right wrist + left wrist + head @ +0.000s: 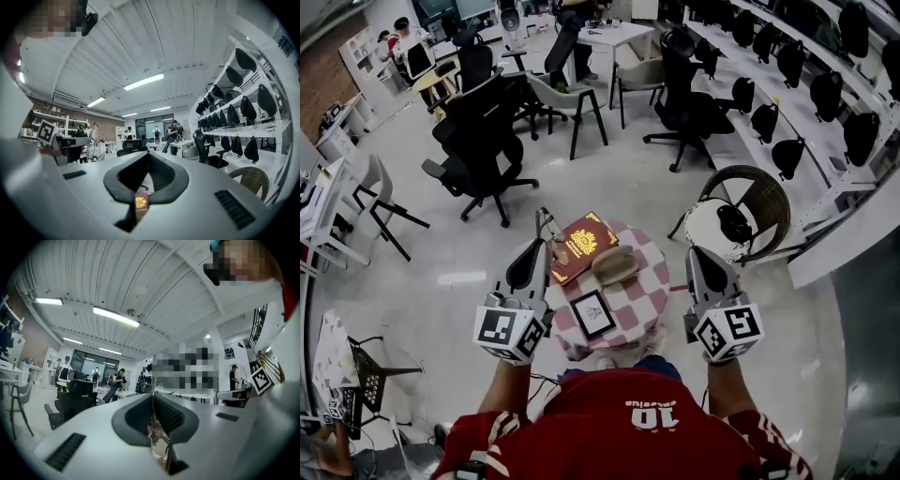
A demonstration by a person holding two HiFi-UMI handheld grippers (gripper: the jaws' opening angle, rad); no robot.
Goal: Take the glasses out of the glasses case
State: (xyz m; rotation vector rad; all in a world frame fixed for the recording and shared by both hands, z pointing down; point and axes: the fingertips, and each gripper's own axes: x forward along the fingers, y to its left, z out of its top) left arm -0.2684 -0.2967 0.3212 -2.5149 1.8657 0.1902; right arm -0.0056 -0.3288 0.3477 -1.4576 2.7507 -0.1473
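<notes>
Over table, left gripper [543,238]: pinching glasses [549,225], holding them beside passport [581,246].
Right gripper [695,251]: jaws pressing together, empty, hovering right of checkered table [642,300].
Glasses case [617,266]: lying mid-table.

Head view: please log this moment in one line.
left gripper: jaws shut on glasses | right gripper: shut, empty | glasses case: on table

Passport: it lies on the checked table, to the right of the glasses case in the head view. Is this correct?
Not quite. The head view shows the passport on the checked table, but to the left of the case, not to its right.
</notes>
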